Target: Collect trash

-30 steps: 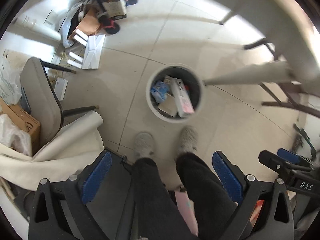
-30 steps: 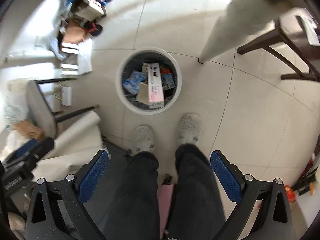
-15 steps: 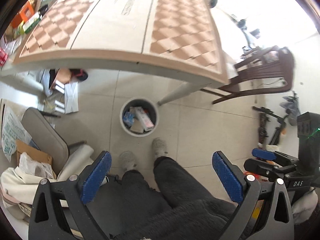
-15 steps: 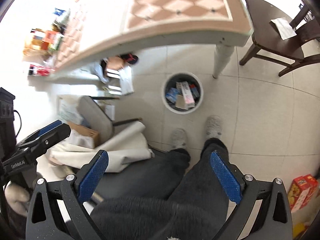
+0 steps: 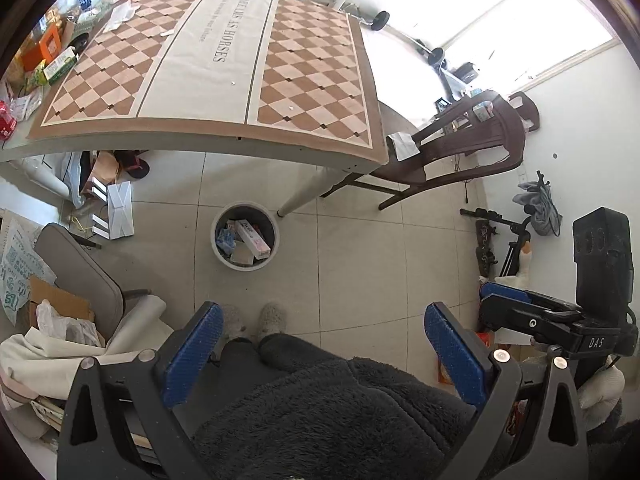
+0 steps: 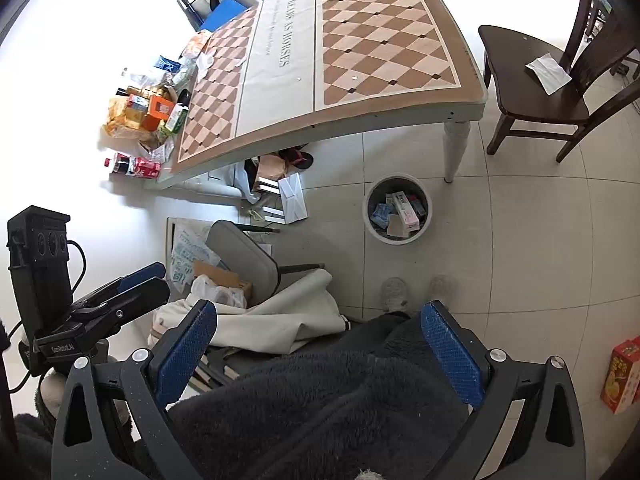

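Both grippers have risen high above the bin [image 5: 244,241]. Left gripper [image 5: 320,354] and right gripper [image 6: 318,350] gape wide, empty; table clutter [image 6: 146,114] lies forward-left, nearer the left.

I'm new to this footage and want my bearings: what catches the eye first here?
The big table with its brown diamond-checked cloth fills the top of both views, with a heap of snack packets and boxes at its left end. On the tiled floor by the table leg stands a round white trash bin, already holding a pink box. Both grippers are open and empty.
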A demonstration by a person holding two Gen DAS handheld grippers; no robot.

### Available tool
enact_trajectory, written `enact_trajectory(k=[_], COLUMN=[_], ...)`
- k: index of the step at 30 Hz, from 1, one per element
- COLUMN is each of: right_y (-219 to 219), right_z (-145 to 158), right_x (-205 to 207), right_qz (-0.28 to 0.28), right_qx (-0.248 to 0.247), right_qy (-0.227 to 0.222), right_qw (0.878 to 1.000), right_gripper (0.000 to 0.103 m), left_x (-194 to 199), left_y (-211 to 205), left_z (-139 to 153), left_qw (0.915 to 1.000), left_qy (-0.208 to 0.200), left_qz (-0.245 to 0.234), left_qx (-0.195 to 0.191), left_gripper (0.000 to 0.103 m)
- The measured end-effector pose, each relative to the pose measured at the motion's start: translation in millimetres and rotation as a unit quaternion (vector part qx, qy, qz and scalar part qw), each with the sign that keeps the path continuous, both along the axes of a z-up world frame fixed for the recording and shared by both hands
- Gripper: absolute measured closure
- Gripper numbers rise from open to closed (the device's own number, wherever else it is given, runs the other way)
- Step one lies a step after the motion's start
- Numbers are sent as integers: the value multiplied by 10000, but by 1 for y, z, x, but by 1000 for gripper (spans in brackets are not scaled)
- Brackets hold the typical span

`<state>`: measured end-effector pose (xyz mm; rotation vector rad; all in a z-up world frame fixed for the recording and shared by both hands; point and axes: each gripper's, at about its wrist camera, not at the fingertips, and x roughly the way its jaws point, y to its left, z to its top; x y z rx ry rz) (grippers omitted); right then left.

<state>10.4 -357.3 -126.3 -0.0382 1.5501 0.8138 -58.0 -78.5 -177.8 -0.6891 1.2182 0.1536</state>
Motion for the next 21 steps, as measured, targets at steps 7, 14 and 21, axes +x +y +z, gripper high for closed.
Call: enact_trajectory(k=[7, 14, 21], right_y=[-9, -13, -14], right_z=[3, -2, -1], right_x=[-2, -1, -3], right_qz=[48, 120, 164], right_qx=[102, 131, 101], right_qy=[-58, -72, -117], right_qw=[9999, 9998, 9997], right_gripper=[0, 0, 0], left_x=[-10, -14, -11], left_y=[-8, -18, -23], left_z=[11, 11, 12], left_qw=[9997, 9996, 9994], left_qy=[-106, -91, -120], left_qz=[153, 197, 209], left_qx=[127, 189, 250], left_gripper=[0, 0, 0])
